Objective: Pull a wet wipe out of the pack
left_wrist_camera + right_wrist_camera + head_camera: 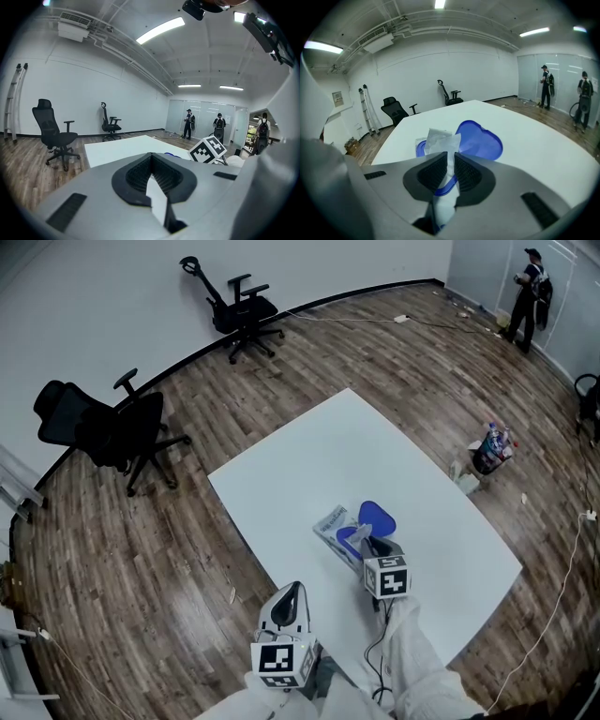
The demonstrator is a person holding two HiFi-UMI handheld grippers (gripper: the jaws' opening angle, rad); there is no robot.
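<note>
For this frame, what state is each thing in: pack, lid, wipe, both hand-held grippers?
wet wipe pack: lying flat, opened.
lid: flipped open.
wet wipe: sticking up from the pack, pinched.
right hand-held gripper: shut on the wet wipe.
left hand-held gripper: shut, empty.

I find no text, number or brand that I can read. The wipe pack [331, 524] has print on its wrapper, but it is too small to make out from the head view. A small notice [337, 99] on the wall [417, 70] is only a blur. The marker cube [386, 577] on my right gripper [367, 542] and the one on my left gripper [288, 604] show black-and-white square patterns, no letters.
</note>
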